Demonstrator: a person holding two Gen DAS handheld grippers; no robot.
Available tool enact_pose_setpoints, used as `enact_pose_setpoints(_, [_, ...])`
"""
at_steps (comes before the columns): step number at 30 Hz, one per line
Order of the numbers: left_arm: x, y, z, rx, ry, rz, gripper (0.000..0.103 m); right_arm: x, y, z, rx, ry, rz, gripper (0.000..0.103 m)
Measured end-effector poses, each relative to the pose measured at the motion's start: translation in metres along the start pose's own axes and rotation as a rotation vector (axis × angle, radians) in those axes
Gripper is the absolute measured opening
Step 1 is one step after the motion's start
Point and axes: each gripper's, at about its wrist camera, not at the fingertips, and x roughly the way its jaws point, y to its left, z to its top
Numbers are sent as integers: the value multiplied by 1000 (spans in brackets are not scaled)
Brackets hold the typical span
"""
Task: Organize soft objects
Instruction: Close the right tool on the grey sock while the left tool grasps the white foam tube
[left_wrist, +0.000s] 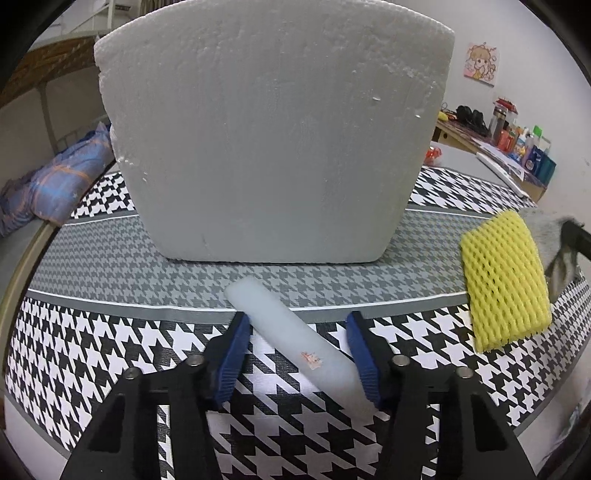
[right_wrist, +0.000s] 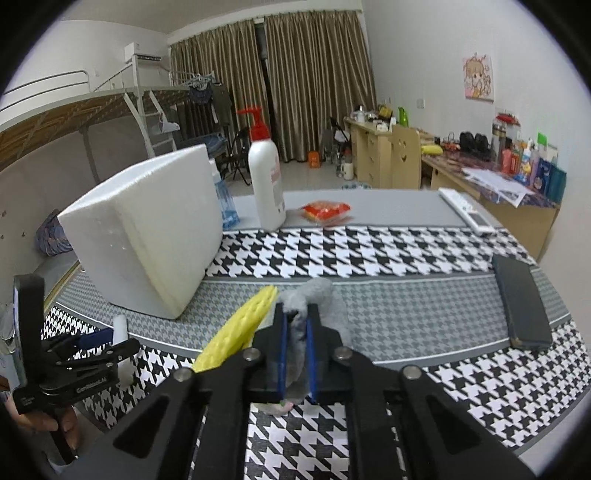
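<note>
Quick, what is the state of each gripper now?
Left gripper: jaws open around the white foam strip, no firm grip visible.
Right gripper: jaws closed on the grey fuzzy cloth.

— Which soft things are on the bench?
— A white foam strip lies flat and slanted on the houndstooth cloth, just before the big white foam block, which stands upright toward the left edge.
— And the yellow one?
— A yellow foam net sleeve is tilted, off the cloth, beside a grey fuzzy cloth that is pinched and hangs crumpled.
</note>
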Motion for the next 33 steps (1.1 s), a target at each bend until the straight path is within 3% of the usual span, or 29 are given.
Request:
enact_pose_setpoints(3, [-1,2,1,-4,-4,10,42,-4,-1,2,1,-12,1,12])
enact_pose_setpoints(11, [-6,2,-1,22,-22,23,31,-16,-1,3,1,-42,-10,12])
enact_pose_setpoints(17, [-14,2,-4,41,-46,21,11,-23,-1,4,-1,-61,-22,12])
enact_pose_setpoints(33, [-47,8,-11,70,-107,-39,8,-38,0,7,-10,-107,-22,12])
